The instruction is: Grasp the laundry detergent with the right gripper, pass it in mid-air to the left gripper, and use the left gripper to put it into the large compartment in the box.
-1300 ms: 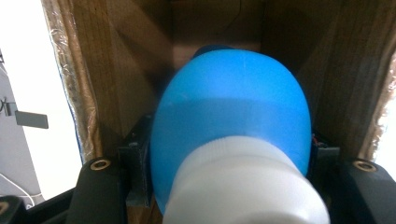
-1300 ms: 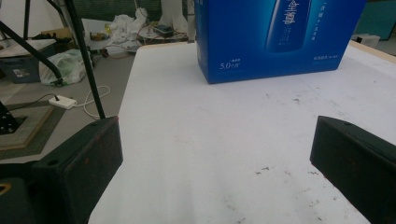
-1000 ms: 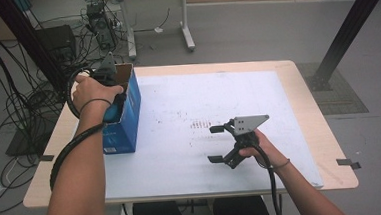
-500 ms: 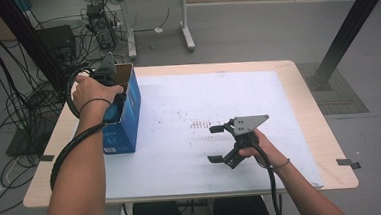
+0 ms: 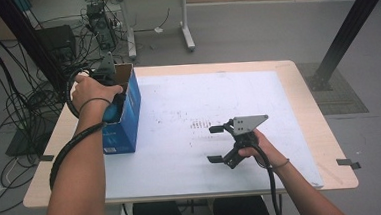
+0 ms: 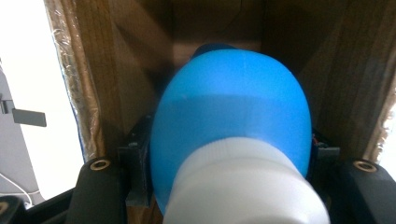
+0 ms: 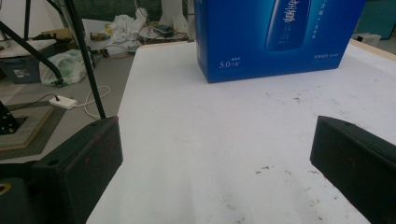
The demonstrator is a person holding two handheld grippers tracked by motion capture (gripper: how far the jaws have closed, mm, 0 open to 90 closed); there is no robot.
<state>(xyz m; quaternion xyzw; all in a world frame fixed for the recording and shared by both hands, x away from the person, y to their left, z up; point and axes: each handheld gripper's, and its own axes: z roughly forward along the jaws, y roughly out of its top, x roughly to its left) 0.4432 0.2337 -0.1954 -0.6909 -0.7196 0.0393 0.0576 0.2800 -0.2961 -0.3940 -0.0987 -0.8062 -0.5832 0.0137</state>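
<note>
- High view: the left gripper [image 5: 107, 75] is at the open top of the blue box [image 5: 128, 114], which stands at the left edge of the table [image 5: 297, 81]. A blue bottle [image 5: 112, 112] shows there, partly inside the box. Compared with a second ago, almost nothing has moved, so I judge the step is paused or very slow.
- High view: the right gripper [image 5: 220, 144] rests low over the white sheet [image 5: 188, 97], jaws spread and empty.
- Left gripper view: the jaws pinch the blue bottle [image 6: 233, 121] from both sides, with brown cardboard walls around it. Whether it goes in or out, I cannot tell.
- Right gripper view: the jaws stand wide apart; the blue box [image 7: 275, 37] is well ahead.
</note>
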